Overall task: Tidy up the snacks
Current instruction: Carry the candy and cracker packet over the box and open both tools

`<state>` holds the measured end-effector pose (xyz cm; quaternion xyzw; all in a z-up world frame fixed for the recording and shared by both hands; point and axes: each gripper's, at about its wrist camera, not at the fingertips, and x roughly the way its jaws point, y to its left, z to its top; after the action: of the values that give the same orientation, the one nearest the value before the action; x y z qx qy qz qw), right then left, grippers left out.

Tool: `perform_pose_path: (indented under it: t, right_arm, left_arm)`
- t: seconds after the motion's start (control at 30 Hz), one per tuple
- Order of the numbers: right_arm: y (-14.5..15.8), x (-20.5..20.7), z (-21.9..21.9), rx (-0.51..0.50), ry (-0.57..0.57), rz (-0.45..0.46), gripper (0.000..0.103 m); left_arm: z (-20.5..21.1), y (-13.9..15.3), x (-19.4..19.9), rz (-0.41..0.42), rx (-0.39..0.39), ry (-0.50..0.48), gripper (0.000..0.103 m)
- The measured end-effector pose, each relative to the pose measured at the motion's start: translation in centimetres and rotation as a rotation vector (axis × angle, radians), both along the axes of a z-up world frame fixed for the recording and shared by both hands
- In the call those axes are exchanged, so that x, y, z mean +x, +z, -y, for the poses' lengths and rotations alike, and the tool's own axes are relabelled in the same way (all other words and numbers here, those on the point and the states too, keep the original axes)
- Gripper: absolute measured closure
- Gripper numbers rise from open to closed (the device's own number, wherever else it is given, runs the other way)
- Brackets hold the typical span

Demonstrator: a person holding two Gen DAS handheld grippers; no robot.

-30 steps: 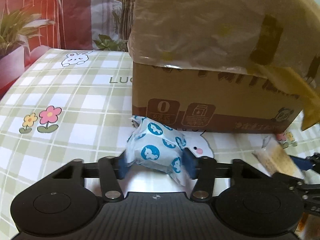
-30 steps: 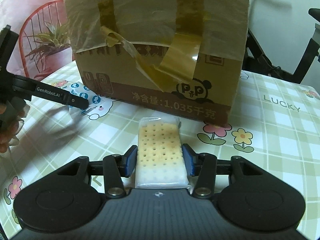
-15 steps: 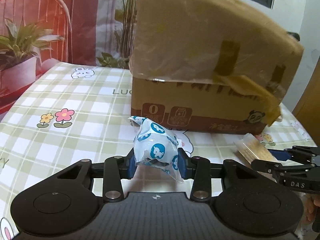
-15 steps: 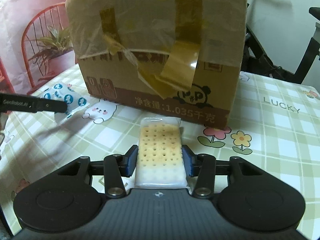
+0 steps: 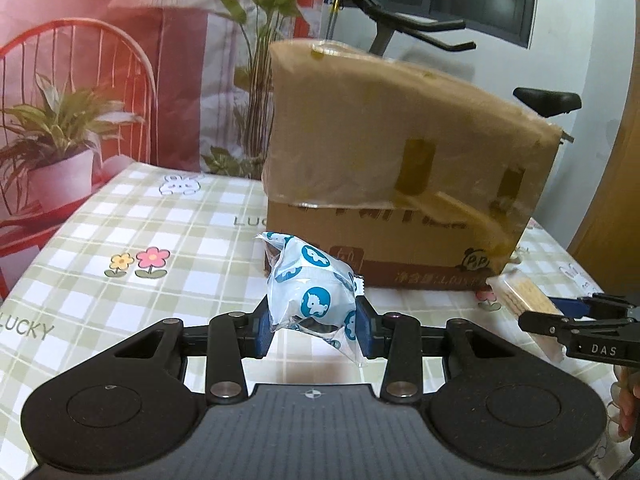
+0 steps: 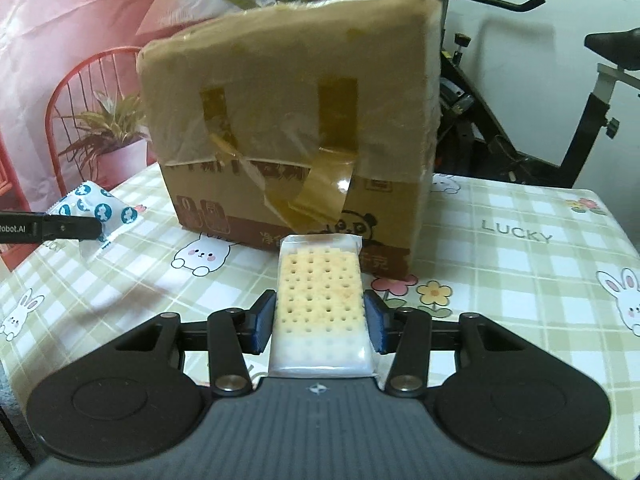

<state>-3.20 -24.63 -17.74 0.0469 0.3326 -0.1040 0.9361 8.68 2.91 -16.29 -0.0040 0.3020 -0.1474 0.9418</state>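
A big cardboard box (image 6: 292,128) stands on the table (image 6: 520,264), its upper part wrapped in cloudy, wrinkled plastic film and crossed by strips of glossy brown tape, one peeling loose in a curl. Its lower band is bare brown card with printed icons and a panda. The table is covered with a smooth cloth in a green-and-white check, printed with rabbits, flowers and the word LUCKY.

Behind the box stand a red wire-backed chair (image 5: 80,64), a potted plant (image 5: 56,152) in a pale pot, a pink printed wall hanging and a black exercise bike (image 6: 560,92) against a white wall.

In front of the box, the right gripper (image 6: 318,326) pinches a flat rectangular cracker pack (image 6: 320,304) between its blue pads (image 6: 262,326); the clear wrapper shows a pale biscuit dotted with rows of holes, and it sits clear of the cloth. To the left of the box front, the left gripper (image 5: 314,326) squeezes a puffy, crinkled snack pouch (image 5: 310,288), white with round blue animal badges, lifted off the table and just short of the box's lower corner.
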Motion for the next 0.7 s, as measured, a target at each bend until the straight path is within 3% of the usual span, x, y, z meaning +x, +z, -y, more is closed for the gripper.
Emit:
perform_pose_path:
  t: [0.4,0.7]
  right_arm:
    - [0.7,-2.8,-0.5,0.01,-0.019,0.015,0.055]
    - [4.3,-3.5,-0.3,0.007,-0.041,0.121,0.055]
  left_arm:
    - [0.4,1.1,-1.7,0.051,-0.018,-0.008,0.061]
    - [0.7,3.6,-1.6,0.14,-0.022,-0.014,0.061]
